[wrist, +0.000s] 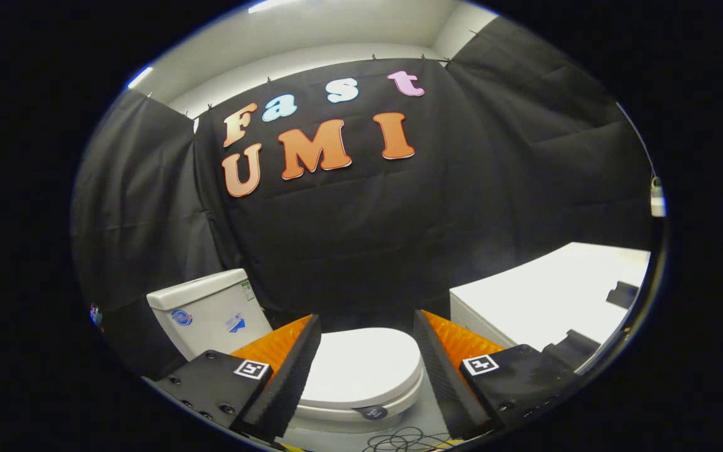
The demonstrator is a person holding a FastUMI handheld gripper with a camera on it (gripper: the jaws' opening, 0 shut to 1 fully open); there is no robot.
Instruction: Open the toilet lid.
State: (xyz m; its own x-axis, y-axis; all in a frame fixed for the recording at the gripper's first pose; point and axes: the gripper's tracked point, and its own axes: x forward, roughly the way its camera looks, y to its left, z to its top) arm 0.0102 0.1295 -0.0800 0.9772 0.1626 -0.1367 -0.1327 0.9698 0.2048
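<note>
The lid (pixel 361 361) is down flat on the toilet, white and closed, sitting just ahead of the gripper (pixel 366 351) and showing in the gap between its two fingers. Jaws are spread wide with nothing in them, and neither finger touches the lid. Under the lid you can see the seat rim and the front of the bowl (pixel 342 419), with a small dark round tag (pixel 372 412) stuck at the front edge. The tank (pixel 208 311) sits off beyond the left finger, white with a couple of small stickers on its front. Beyond the right finger there's a white counter (pixel 543 295) with some dark bits lying on it, can't tell what they are. On the floor in front of the bowl there's a tangle of thin black cable (pixel 407 439). Black cloth (pixel 368 238) hangs behind everything.
</note>
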